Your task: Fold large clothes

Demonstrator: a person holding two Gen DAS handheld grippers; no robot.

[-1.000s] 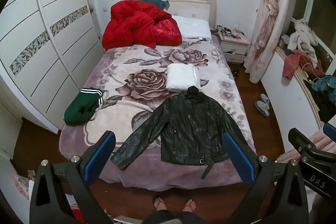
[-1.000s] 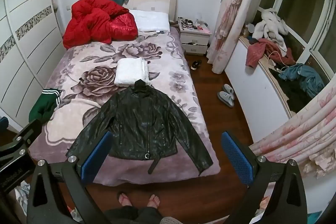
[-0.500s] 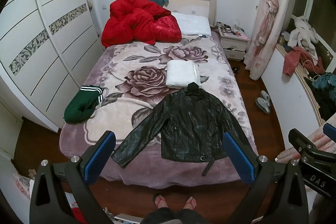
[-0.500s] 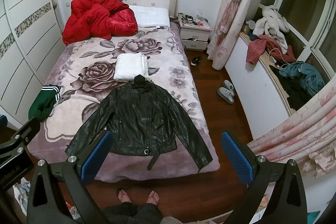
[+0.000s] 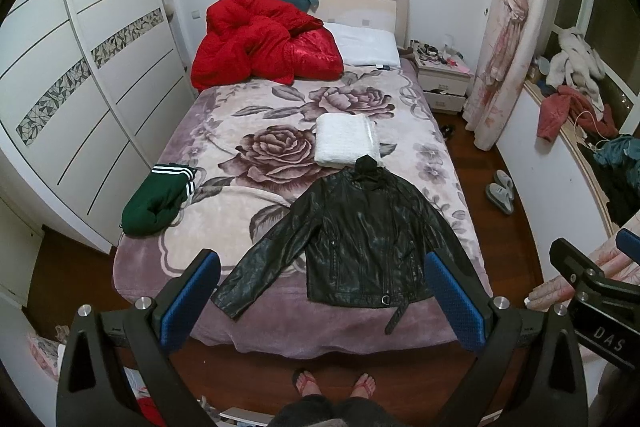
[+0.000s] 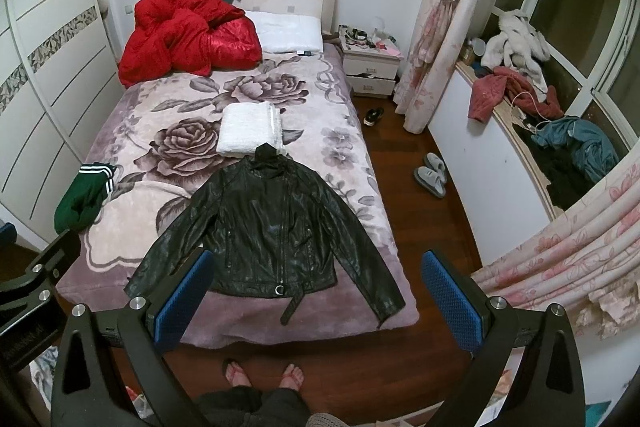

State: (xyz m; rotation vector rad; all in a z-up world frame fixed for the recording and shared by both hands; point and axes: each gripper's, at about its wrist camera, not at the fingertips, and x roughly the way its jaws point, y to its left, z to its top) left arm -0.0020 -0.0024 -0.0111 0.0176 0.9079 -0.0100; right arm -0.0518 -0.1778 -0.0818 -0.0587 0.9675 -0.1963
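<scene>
A black leather jacket (image 5: 360,243) lies flat, front up, sleeves spread, at the foot of the bed (image 5: 224,131); it also shows in the right wrist view (image 6: 272,227). Its belt strap hangs over the bed's near edge. My left gripper (image 5: 320,299) is open and empty, held high above the floor in front of the bed's foot. My right gripper (image 6: 316,295) is open and empty, beside it to the right. Both are well apart from the jacket.
A folded white cloth (image 5: 346,141) lies just beyond the jacket's collar. A green garment (image 5: 158,201) sits at the bed's left edge, a red duvet (image 5: 260,43) and pillow at the head. Wardrobe on the left, nightstand (image 6: 372,67), slippers (image 6: 430,179), cluttered windowsill on the right.
Both grippers have moved up and back a little, so the bed and jacket sit slightly higher and smaller in view. The jaws stay open; the jacket has not moved.
</scene>
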